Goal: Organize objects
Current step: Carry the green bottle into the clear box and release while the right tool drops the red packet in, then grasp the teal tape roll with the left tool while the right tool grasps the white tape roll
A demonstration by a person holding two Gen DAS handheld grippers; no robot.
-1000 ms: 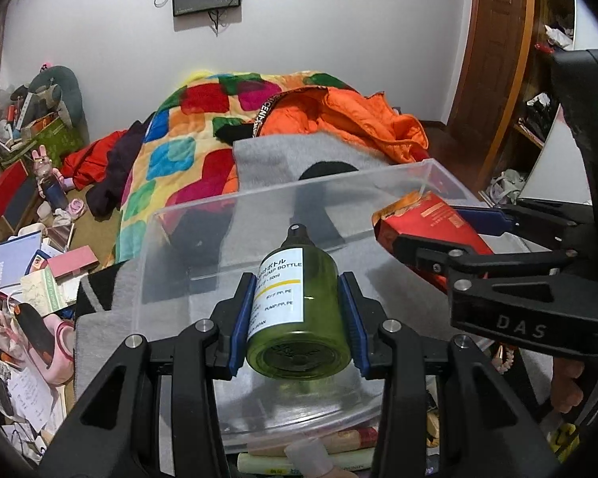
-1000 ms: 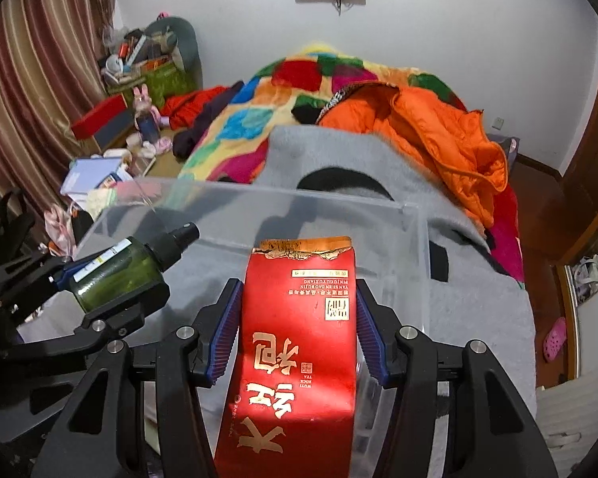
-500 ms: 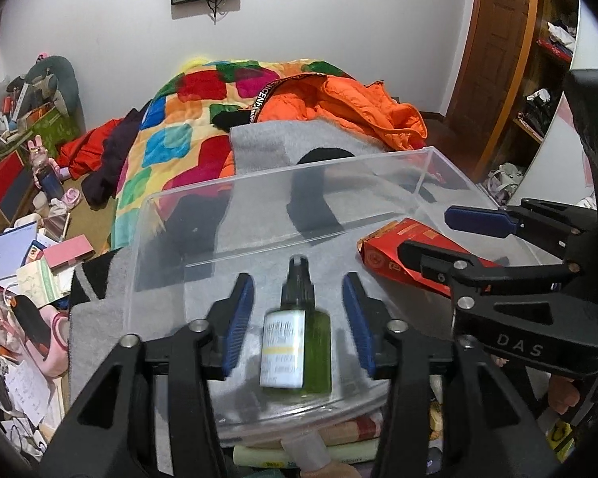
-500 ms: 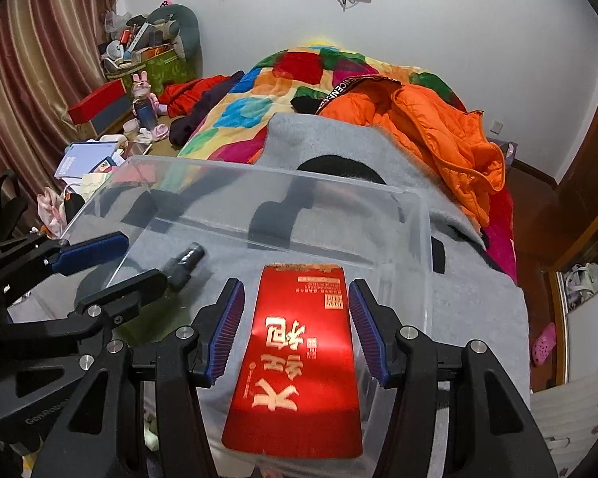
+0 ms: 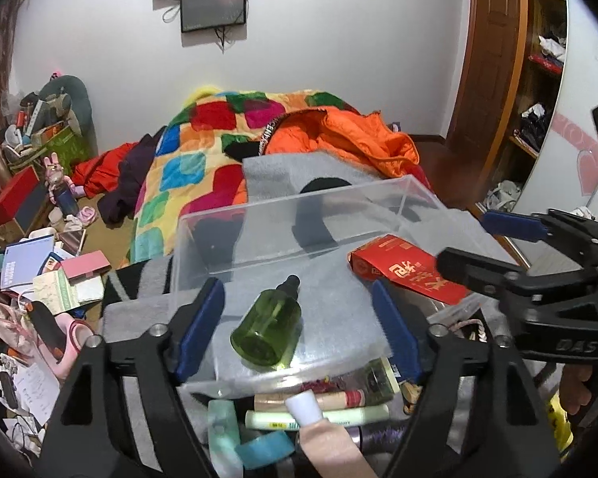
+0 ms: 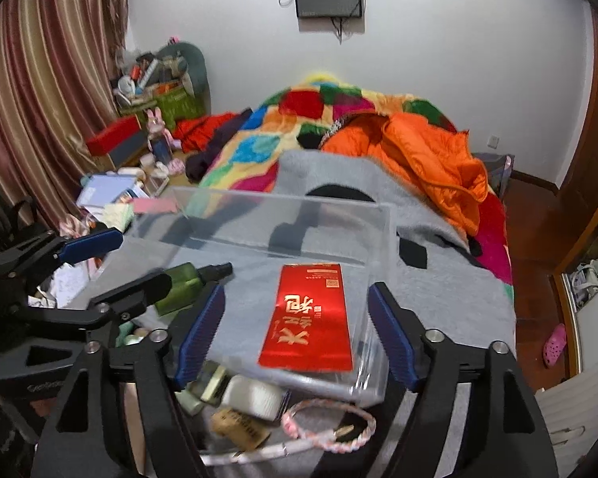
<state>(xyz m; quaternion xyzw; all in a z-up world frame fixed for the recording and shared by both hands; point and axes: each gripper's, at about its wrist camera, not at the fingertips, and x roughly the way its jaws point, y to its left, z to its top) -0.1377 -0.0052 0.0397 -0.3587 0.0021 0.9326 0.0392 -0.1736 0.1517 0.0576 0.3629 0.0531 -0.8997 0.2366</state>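
Observation:
A clear plastic box (image 5: 410,195) (image 6: 386,223) stands on a grey blanket on the bed. A green spray bottle (image 5: 269,324) (image 6: 183,285) lies on its side in the box's left part. A red packet (image 5: 406,269) (image 6: 311,314) with gold characters lies flat in the right part. My left gripper (image 5: 297,326) is open and empty, its jaws wide on either side of the bottle without touching it. My right gripper (image 6: 297,334) is open and empty, its jaws wide on either side of the packet.
Loose items lie in front of the box: tubes and a blue tape roll (image 5: 263,448), a white jar (image 6: 255,396), a pink braided cord (image 6: 327,418). A colourful quilt (image 5: 203,151) and an orange jacket (image 6: 426,159) lie beyond. Clutter covers the floor (image 5: 48,263) at left.
Both grippers opened and pulled back. The green bottle dropped from the left gripper and the red packet from the right gripper; both now lie in the clear box.

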